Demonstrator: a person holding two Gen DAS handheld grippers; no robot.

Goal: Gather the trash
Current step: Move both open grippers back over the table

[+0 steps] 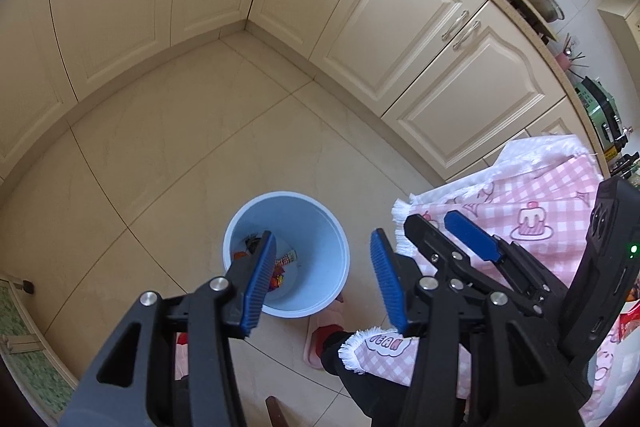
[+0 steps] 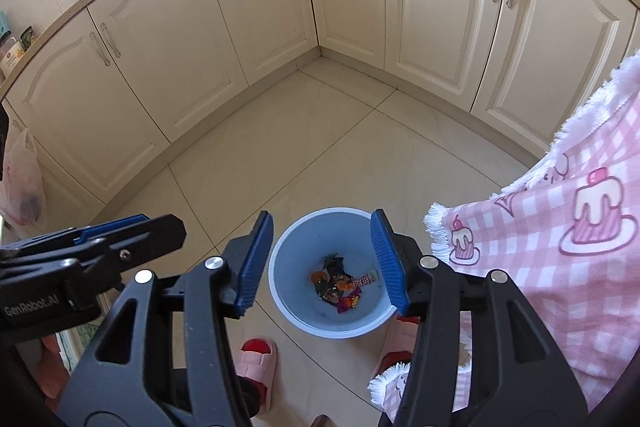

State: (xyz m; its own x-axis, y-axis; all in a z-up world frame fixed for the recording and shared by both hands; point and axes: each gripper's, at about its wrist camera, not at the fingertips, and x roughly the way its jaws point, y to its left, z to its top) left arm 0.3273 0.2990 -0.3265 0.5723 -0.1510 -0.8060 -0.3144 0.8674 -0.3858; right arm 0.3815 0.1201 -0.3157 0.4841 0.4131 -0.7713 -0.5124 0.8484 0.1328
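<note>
Wrappers (image 2: pixel 340 287) lie in a loose heap on the bottom of the light blue bin (image 2: pixel 288 251), which stands on the tiled floor (image 2: pixel 320 147) near the corner of the cream cabinets (image 2: pixel 168 39).

From left to right in the right wrist view we note: the left gripper (image 2: pixel 160 227) entering from the left edge, well apart from the bin's rim; a pink slipper (image 2: pixel 256 355) just beside the bin's near left side; the bin; then the pink checked cloth (image 2: pixel 560 227) hanging at the right edge.

The right gripper (image 2: pixel 322 259) hovers above the bin mouth. Its jaws stand apart with nothing between them, and the heap shows straight through the gap.

In the left wrist view the left gripper (image 1: pixel 320 279) hangs over the bin's right rim, jaws parted and empty. Its left finger (image 1: pixel 260 283) covers part of the heap.

One striped wrapper (image 2: pixel 366 279) is elongated; its long axis runs from the heap's centre toward the bin's right wall. We cannot read any orientation for the other pieces, which are crumpled and overlapping. The bin's near rim is cut off by the right gripper's right finger (image 2: pixel 386 263). Print on the wrappers is too small to read.
</note>
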